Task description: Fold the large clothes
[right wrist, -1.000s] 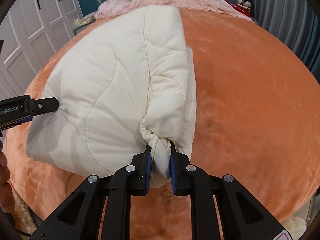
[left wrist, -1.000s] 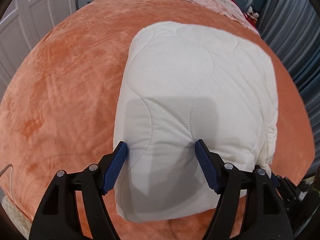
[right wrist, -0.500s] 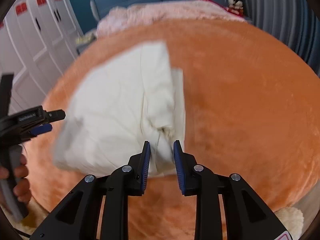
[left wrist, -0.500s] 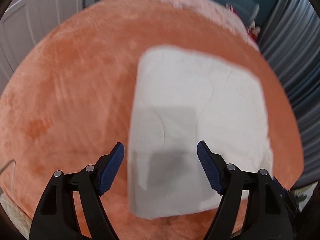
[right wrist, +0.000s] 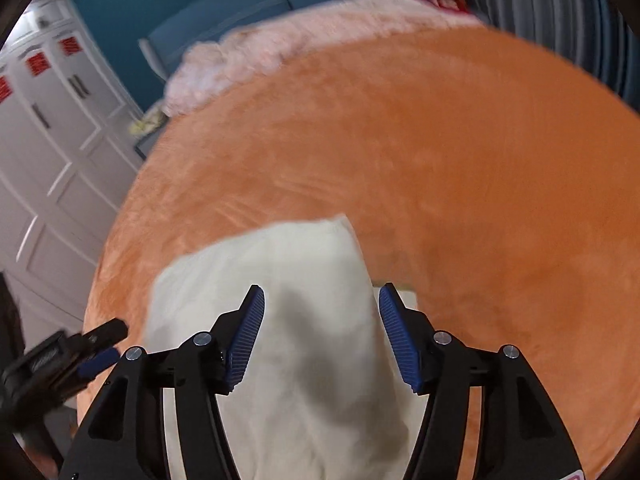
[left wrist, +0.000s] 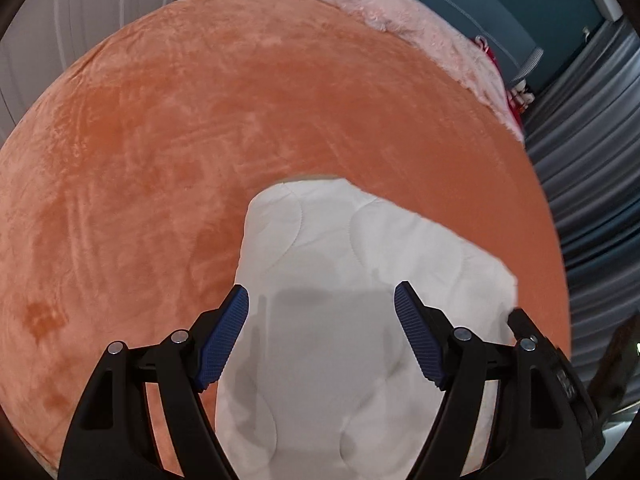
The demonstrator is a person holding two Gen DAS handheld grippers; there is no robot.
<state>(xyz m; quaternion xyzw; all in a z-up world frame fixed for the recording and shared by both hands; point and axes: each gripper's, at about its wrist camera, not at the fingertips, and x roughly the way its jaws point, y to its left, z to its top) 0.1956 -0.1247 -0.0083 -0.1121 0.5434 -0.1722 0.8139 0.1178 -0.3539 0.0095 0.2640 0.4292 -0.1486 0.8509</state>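
Note:
A cream quilted garment (left wrist: 352, 280) lies folded into a thick rectangular bundle on the orange plush bed cover (left wrist: 200, 120). My left gripper (left wrist: 322, 336) is open and empty, raised above the bundle's near end. My right gripper (right wrist: 322, 336) is also open and empty, above the same bundle (right wrist: 288, 280) from the other side. The right wrist view is blurred. The left gripper's tip (right wrist: 100, 334) shows at the left edge of the right wrist view, beside the bundle.
A pink fluffy blanket (left wrist: 400, 12) lies along the far edge of the bed, with a teal headboard (left wrist: 500, 0) behind it. Grey curtains (left wrist: 592, 152) hang on the right. White wardrobe doors (right wrist: 48, 168) stand on the left.
My right gripper let go of the bundle's edge and opened wide. Both grippers lifted and pulled back, so the bundle now sits lower and smaller in both views.

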